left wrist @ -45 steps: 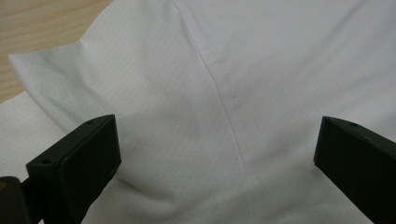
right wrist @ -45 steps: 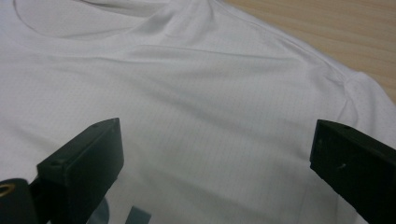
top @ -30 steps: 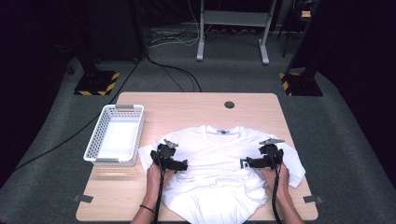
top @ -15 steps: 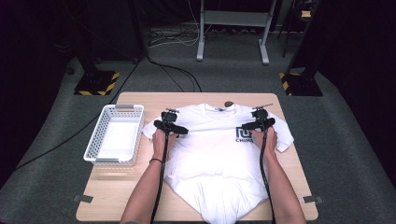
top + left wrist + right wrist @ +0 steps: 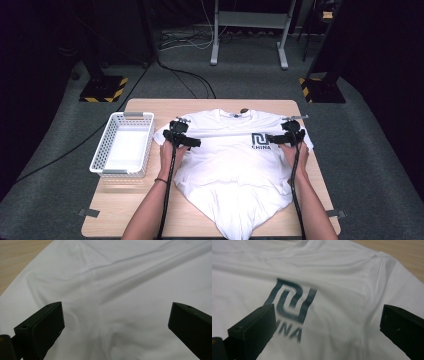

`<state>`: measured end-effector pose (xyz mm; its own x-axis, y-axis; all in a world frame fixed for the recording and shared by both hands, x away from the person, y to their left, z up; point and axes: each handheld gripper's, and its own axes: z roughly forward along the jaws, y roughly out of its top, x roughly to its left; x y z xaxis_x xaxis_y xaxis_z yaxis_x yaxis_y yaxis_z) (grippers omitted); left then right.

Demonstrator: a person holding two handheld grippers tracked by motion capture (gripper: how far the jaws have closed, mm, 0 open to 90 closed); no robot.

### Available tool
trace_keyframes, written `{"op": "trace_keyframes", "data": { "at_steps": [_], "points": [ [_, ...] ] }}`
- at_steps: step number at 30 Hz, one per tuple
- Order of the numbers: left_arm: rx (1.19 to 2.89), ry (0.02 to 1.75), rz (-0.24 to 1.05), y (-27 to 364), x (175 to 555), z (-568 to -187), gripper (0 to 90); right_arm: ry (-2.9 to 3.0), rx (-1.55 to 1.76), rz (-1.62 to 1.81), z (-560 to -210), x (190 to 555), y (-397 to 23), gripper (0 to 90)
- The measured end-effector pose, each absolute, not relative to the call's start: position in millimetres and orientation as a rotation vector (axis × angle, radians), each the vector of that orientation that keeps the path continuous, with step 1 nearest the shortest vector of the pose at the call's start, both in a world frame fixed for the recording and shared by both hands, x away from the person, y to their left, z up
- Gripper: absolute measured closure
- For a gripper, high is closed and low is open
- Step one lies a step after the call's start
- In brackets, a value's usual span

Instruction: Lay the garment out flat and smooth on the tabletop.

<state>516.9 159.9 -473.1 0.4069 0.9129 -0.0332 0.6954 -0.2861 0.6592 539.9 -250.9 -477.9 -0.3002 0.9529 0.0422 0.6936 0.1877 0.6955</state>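
One white shirt lies face up across the middle of the bench, collar toward the far edge, its hem bunched over the near edge. A second ago it sat crumpled near the near edge; now it has been drawn out flat, so the spreading looks about done. Left gripper and right gripper hover over the chest, fingers apart, holding nothing. Beside the left edge sits a white basket.
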Motion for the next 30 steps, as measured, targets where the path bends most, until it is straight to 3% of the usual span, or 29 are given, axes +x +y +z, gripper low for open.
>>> {"op": "trace_keyframes", "data": {
  "at_steps": [6, 10, 20, 30],
  "points": [
    [2.185, 1.210, 0.453, 139, 441, -488, 0.5, 2.197, 1.444, 0.871, -490, 453, -237, 1.4],
    [2.243, 1.194, 0.437, 129, 419, -515, 0.3, 2.235, 1.416, 0.781, -509, 435, -224, 1.3],
    [2.096, 1.215, 0.464, 150, 407, -525, 0.5, 2.211, 1.460, 0.806, -519, 433, -246, 0.0],
    [2.085, 1.209, 0.459, 154, 405, -526, 0.2, 2.160, 1.467, 0.895, -521, 426, -268, 0.0]
  ]
}}
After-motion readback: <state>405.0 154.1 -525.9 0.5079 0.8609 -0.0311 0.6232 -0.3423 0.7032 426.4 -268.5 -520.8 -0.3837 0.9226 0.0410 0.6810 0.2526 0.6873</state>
